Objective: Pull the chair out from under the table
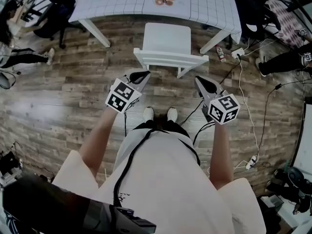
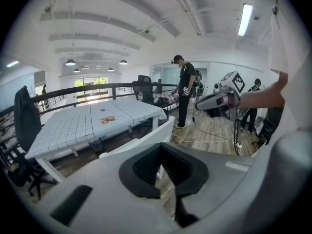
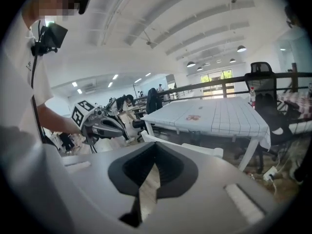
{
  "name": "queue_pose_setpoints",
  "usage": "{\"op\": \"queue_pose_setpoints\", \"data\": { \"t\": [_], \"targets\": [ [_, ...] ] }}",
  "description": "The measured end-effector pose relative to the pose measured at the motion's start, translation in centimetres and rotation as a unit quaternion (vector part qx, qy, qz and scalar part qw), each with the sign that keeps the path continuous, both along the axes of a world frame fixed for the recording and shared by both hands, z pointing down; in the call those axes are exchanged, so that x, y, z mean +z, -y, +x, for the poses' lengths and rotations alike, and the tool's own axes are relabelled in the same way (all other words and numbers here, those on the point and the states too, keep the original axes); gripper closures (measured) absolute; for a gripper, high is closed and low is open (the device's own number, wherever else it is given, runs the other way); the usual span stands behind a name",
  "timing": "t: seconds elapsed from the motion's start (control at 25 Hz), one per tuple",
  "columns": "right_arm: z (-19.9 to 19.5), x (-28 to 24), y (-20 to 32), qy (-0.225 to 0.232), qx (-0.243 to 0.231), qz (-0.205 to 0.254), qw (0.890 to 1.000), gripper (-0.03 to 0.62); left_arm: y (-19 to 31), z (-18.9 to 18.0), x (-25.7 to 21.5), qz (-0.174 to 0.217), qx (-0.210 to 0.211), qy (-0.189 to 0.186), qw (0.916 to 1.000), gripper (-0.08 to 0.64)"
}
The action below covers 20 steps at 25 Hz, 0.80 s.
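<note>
Head view: seeing white chair [image 1: 168, 48] just ahead of left gripper [image 1: 141, 76] and right gripper [image 1: 201, 82], backrest nearest them, seat at the near edge of the grid-cloth table [image 1: 122, 1] beyond. Reading both as closed and empty, tips just short of the backrest, no contact visible. Shoes [image 1: 160, 113] behind and between the two; cables [image 1: 243, 91] on wood floor [image 1: 58, 96] off the right gripper's outer side.

Left gripper view: confirms jaws together, nothing between. Chair backrest just past the tips, table further out to the left, right gripper off to the right, standing person [image 2: 185, 89] beyond.

Right gripper view: same here, jaws pressed together, empty. Chair past the tips, table behind it, left gripper off to the left, black office chair [image 3: 263, 77] beyond the table.
</note>
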State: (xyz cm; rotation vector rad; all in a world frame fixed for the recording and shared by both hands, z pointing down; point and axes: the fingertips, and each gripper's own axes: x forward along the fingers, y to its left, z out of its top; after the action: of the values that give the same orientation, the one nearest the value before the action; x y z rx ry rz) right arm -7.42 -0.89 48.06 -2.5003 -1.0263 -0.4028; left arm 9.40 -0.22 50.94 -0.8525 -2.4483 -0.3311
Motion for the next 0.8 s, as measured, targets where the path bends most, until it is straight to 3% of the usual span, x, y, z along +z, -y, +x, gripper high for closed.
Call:
{"op": "queue_pose_setpoints", "data": {
  "t": [0.24,0.4,0.56,0.68,0.8],
  "targets": [
    [-1.8,1.6,-4.6,0.075,-0.045,-0.016,0.996,0.588,-4.3,-1.2,1.7,-0.014,0.005,-0.063,0.9979,0.552],
    [-2.5,2.7,-6.9,0.135,-0.084,-0.028,0.987,0.586,-6.5,-1.2,3.6,-0.024,0.018,-0.126,0.9916,0.552],
    [-2.8,4.4,-9.5,0.222,-0.137,-0.052,0.964,0.585,-8.8,-0.7,5.3,-0.048,0.050,-0.218,0.9736,0.552],
    [-3.0,6.2,-10.8,0.279,-0.179,-0.059,0.942,0.522,-10.1,-1.3,6.3,-0.049,0.076,-0.248,0.9644,0.539],
    [-2.8,7.7,-11.8,0.313,-0.213,-0.059,0.924,0.480,-10.9,-1.7,7.2,-0.043,0.101,-0.273,0.9558,0.470]
  ]
}}
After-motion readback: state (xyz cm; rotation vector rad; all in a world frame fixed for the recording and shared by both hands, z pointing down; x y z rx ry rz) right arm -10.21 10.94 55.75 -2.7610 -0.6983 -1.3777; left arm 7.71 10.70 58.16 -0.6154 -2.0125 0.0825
